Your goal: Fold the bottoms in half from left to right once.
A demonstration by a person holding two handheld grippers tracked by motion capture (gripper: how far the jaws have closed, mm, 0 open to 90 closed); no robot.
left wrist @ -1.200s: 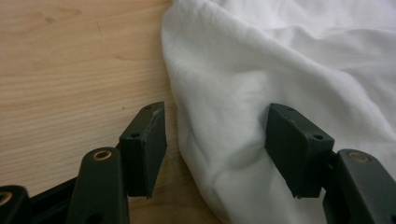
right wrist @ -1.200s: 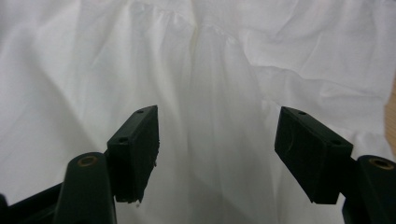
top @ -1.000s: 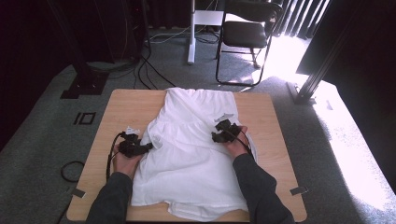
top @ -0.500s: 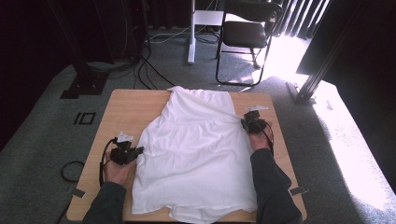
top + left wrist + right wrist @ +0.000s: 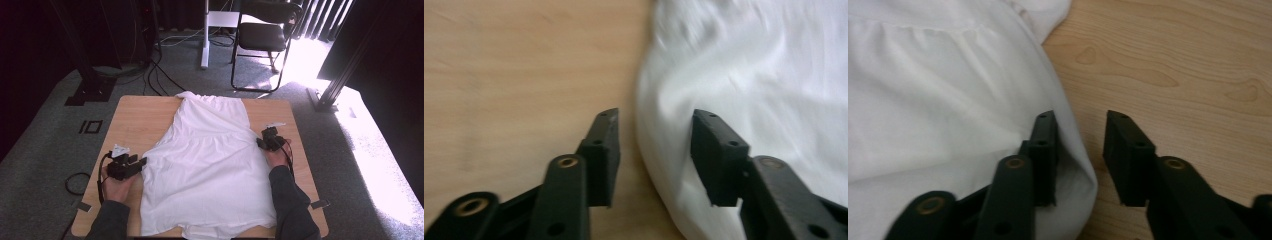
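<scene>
**Spreading a white garment flat, both edges just let go**

Snagging was the main risk, in my judgement: each gripper straddled a side edge of the garment (image 5: 205, 170), so any sideways pull could catch the hem on a jaw and drag fresh wrinkles into cloth that already lay smooth. A hasty re-pinch might also grab only the top layer and skew it.

The left gripper (image 5: 140, 162) had its jaws about half open, having just been opening; in the left gripper view the garment's edge (image 5: 664, 150) bulged up between them, one jaw over bare table (image 5: 514, 75), the other over cloth, neither pad pressing. The right gripper (image 5: 1080, 155) stood rather narrower, also just opened, the edge (image 5: 1075, 150) between its jaws, unpinched.

The garment lay spread across the table (image 5: 145, 115), its narrow end at the far edge, its wide end at the near one.
</scene>
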